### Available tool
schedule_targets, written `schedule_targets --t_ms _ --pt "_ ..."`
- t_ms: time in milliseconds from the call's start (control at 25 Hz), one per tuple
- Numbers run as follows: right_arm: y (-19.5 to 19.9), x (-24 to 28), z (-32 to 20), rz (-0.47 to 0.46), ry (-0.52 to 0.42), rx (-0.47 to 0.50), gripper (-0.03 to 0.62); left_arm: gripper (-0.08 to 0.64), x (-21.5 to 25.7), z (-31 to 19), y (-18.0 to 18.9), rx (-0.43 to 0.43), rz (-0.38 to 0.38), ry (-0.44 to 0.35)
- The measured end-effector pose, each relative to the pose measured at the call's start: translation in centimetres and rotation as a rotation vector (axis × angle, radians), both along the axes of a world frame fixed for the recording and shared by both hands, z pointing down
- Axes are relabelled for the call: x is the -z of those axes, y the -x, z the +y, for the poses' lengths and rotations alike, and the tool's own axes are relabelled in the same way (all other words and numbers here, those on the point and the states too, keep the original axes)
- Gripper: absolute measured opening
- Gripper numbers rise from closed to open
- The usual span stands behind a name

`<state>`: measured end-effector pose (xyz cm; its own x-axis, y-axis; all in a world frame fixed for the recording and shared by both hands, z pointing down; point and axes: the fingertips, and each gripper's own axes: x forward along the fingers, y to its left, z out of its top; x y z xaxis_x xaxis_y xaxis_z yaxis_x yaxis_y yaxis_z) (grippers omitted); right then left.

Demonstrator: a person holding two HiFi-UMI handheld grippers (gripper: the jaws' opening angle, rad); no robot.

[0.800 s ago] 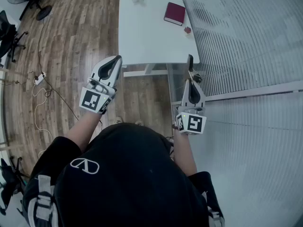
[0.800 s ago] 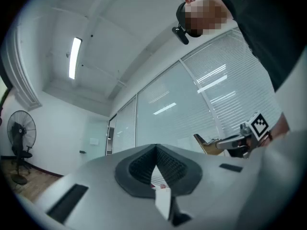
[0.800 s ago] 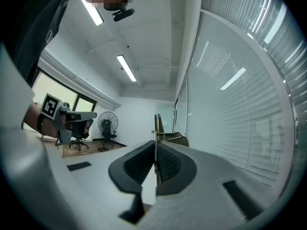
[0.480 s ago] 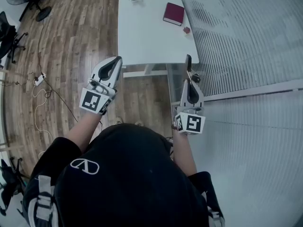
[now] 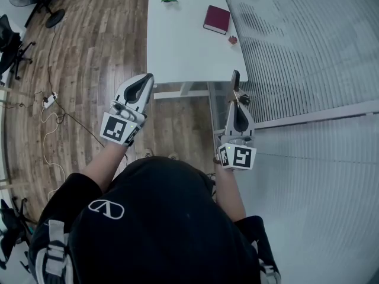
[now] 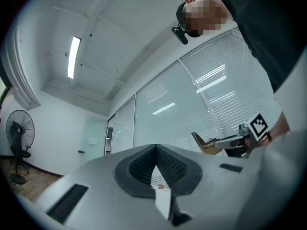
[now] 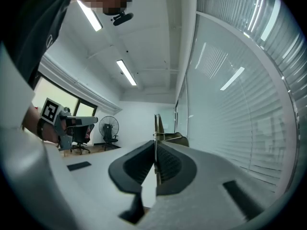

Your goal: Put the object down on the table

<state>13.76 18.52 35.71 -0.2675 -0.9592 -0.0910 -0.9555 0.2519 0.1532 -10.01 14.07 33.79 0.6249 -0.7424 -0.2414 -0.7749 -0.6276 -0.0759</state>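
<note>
Shut tight in the right gripper [image 7: 154, 150]: jaws pinching a thin flat brown object [image 7: 157, 126], upright and edge-on, at the near right corner of the white worktop [image 5: 189, 46]. Closed on nothing at the left gripper [image 6: 156, 150], by the near left corner.

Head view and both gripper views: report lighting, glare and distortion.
Head view: even light, sharp, fisheye bows the white table and floorboards. Left gripper view: ceiling light strip glares, reflections streak the glass wall, black corners. Right gripper view: bright ceiling strips, bowed blinds.
</note>
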Motion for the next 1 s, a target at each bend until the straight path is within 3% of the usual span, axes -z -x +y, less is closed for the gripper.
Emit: schedule_targets --t_ms 160,480,1000 --pt "-0.3 -0.2 -0.3 -0.015 0.005 0.008 0.005 0.005 1.9 -0.1 -0.8 0.01 0.042 -0.043" --pt "-1.8 -1.0 -1.6 -0.028 -0.005 0.04 0.005 0.005 1.0 -1.3 -3.4 0.014 0.025 -0.043" --pt "-3.7 -2.1 -5.2 -0.049 -0.01 0.146 0.005 0.005 0.3 -3.1 -6.2 0.088 0.01 -0.044"
